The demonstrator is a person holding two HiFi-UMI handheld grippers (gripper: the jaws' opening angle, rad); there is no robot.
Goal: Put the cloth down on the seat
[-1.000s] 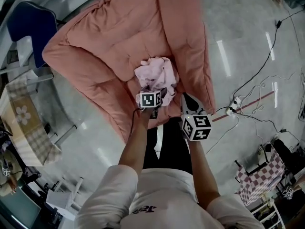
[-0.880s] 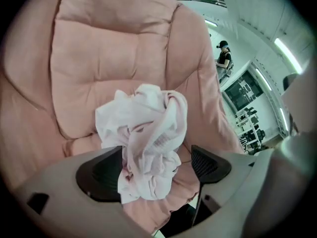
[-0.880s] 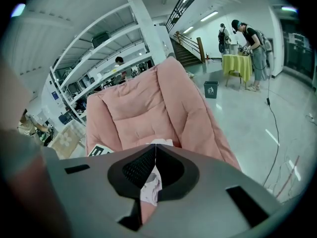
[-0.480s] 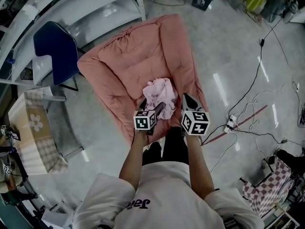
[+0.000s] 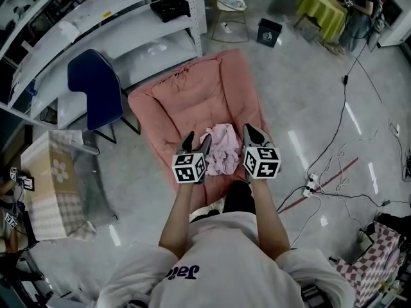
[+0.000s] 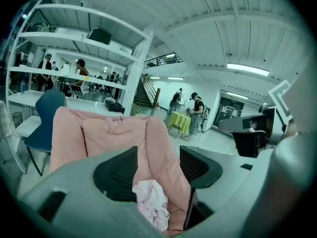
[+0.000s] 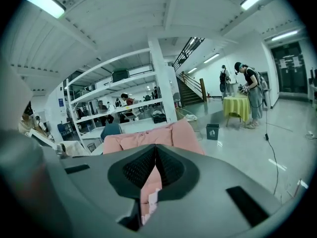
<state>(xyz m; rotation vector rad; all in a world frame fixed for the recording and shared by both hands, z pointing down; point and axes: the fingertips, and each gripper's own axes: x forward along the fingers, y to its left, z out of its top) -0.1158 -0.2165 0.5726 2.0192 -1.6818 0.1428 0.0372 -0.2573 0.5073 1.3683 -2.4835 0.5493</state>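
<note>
pink cloth [image 5: 219, 151] lies crumpled at the salmon padded seat's [image 5: 186, 101] 6 o'clock end: light, soft, floppy, so pinch any raised fold. left gripper [image 5: 197, 140] is empty, its parted jaws have just been closing. right gripper [image 5: 252, 132] is pinched together, empty.

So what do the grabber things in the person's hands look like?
The left gripper and right gripper are each grey, with a white cube carrying black square markers. Their fingers are dark and pointed, with ribbed black pads. The person wears a white short-sleeved shirt with dark lettering.
</note>
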